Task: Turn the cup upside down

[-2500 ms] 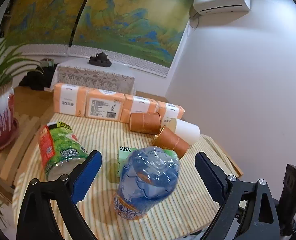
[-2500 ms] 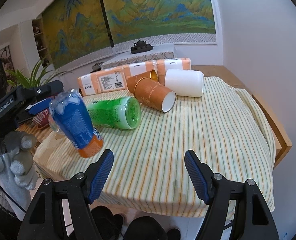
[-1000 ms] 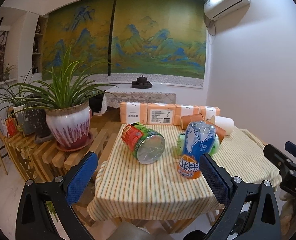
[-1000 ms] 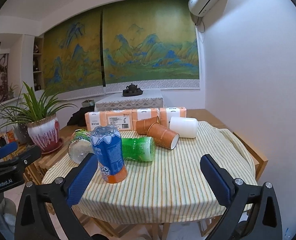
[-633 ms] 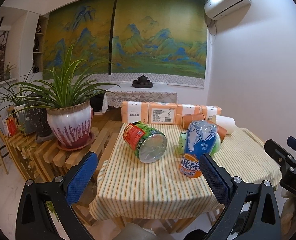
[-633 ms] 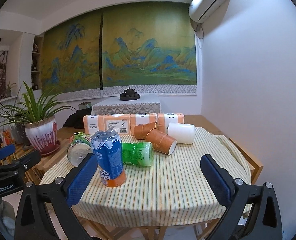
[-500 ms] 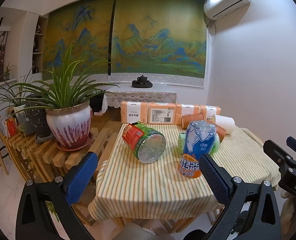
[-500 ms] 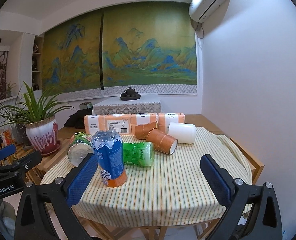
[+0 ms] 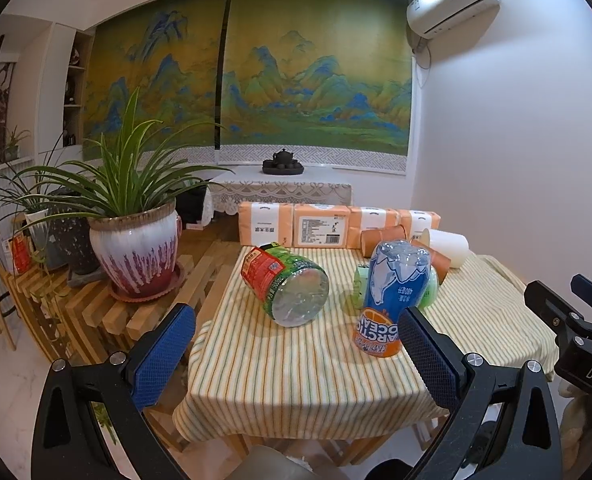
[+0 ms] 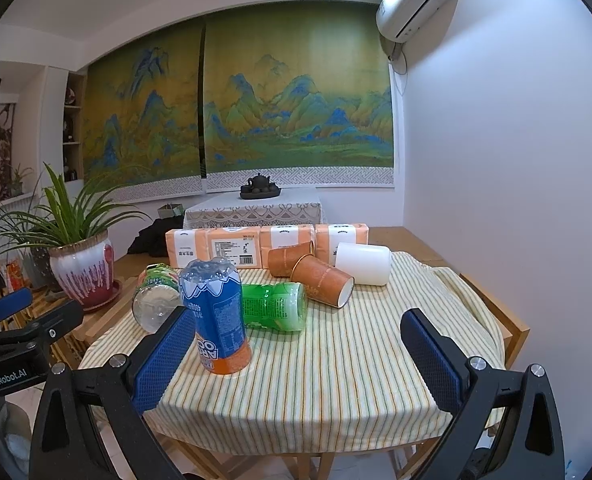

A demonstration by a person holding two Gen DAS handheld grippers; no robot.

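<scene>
Both tongs, my left gripper (image 9: 296,354) and right gripper (image 10: 296,354), gape wide and empty, short of the striped table (image 10: 336,368). On it the blue cup (image 10: 219,316) stands inverted, just beside the green bottle (image 10: 273,306).

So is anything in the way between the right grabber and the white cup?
Not really. The right gripper is open, and only bare striped tablecloth lies before the white cup. An orange cup lies close on its left.

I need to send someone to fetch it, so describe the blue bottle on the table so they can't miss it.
On the striped tablecloth, look near the front left. The blue bottle stands inverted, its orange end on the cloth. It is the only container standing; the green bottles and paper cups lie on their sides.
</scene>
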